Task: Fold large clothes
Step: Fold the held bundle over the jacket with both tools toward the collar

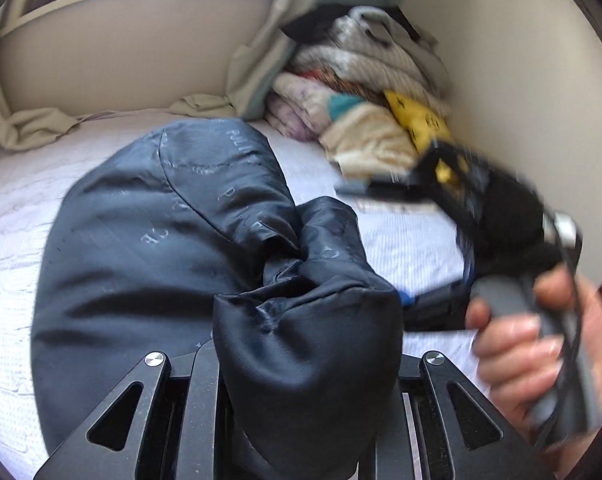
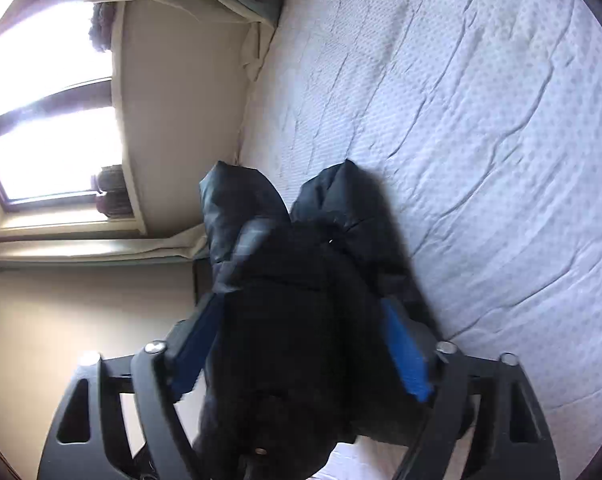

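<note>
While the beige crumpled curtain (image 1: 33, 128) bunches at the far left edge of the pale quilted bedspread (image 1: 13, 216), the dark navy padded jacket with its shiny lettered lining (image 1: 149, 240) lies spread over the middle of the bed. A thick bundled end of it rises into the left gripper (image 1: 301, 380), whose black fingers are closed on the fabric. Further right, a pile of folded blankets and clothes (image 1: 361, 92) sits in the corner against the cream wall (image 1: 501, 60). At the far right, a bare hand (image 1: 537, 344) holds the grey handle of the right gripper (image 2: 301, 344); in its own view, its blue-padded fingers (image 2: 405, 356) stand fairly wide, pressed against either side of a bulky fold of the same jacket above the bedspread.
</note>
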